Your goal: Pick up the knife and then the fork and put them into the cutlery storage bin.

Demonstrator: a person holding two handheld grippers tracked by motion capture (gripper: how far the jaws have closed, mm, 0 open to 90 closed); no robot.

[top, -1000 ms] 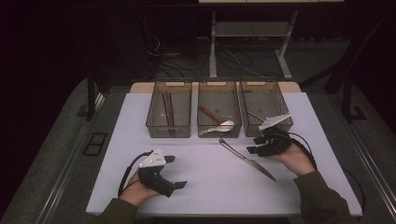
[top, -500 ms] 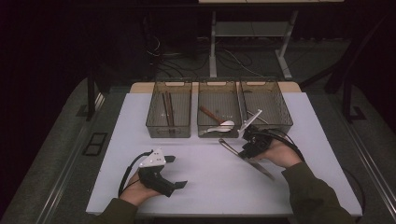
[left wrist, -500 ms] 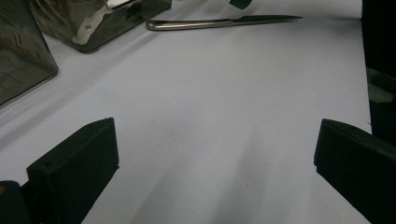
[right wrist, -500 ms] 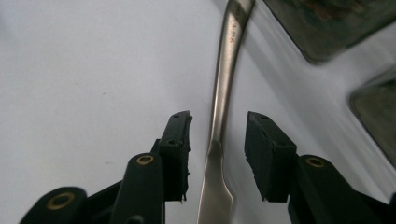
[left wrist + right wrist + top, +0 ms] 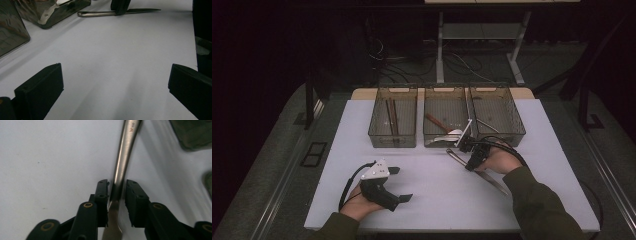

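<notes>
A steel table knife [image 5: 493, 183] lies slanted on the white mat [image 5: 432, 200], in front of the middle and right bins. My right gripper [image 5: 470, 164] is lowered over its handle. In the right gripper view the handle [image 5: 122, 157] runs between the two black jaws, which have just been closing and stand a sliver off it on either side; the gripper [image 5: 117, 195] is open. My left gripper [image 5: 401, 184] rests on the mat at the front left, open wide with nothing between its jaws [image 5: 115, 87]. From there the knife [image 5: 100, 13] lies far ahead.
Three clear bins stand in a row at the back of the mat: the left bin [image 5: 373, 134] holds brown chopsticks, the middle bin [image 5: 428, 136] a spoon and a brown utensil, the right bin [image 5: 518, 134] thin metal pieces. Table legs and cables lie beyond.
My right hand has come leftwards and down from the right bin's front onto the knife handle, its jaws narrowing around it. The left hand has stayed put.
</notes>
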